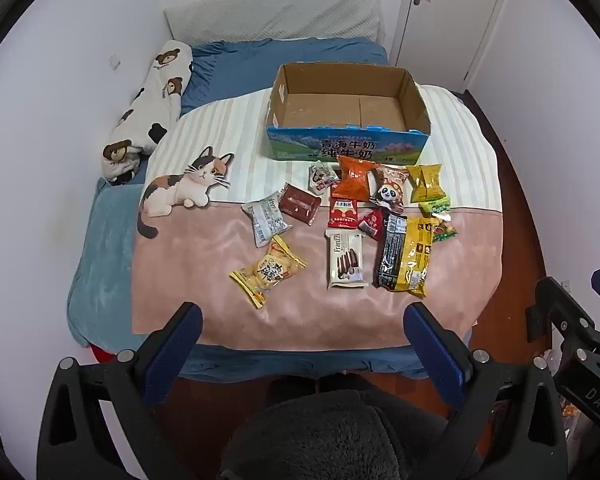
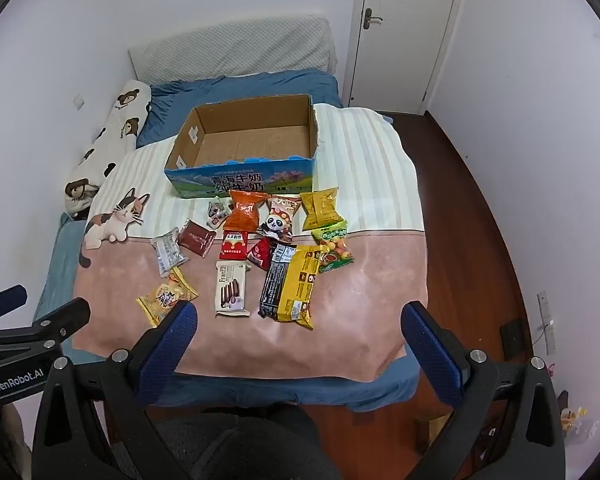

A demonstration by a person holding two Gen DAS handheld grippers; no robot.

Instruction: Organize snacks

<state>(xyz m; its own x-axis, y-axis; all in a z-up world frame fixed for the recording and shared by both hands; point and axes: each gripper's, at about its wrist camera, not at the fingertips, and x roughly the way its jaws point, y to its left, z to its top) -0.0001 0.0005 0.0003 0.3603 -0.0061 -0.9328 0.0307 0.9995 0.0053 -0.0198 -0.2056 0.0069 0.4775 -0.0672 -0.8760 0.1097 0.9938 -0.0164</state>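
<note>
Several snack packets lie on the pink and striped blanket on the bed, in front of an open, empty cardboard box [image 1: 346,148] [image 2: 240,178]. Among them are a yellow cookie bag [image 1: 269,271] [image 2: 165,298], a white Franzzi wafer pack [image 1: 345,259] [image 2: 231,288], a black-and-yellow pack [image 1: 405,257] [image 2: 290,286] and an orange bag [image 1: 354,178] [image 2: 245,210]. My left gripper [image 1: 302,328] is open and empty, held back above the bed's near edge. My right gripper [image 2: 300,326] is open and empty, to its right.
A bear-print pillow [image 1: 148,108] lies along the left wall and a grey pillow [image 1: 276,14] at the headboard. A white door [image 2: 404,32] and dark wooden floor [image 2: 480,240] are right of the bed. The left gripper's body [image 2: 28,336] shows at the right view's left edge.
</note>
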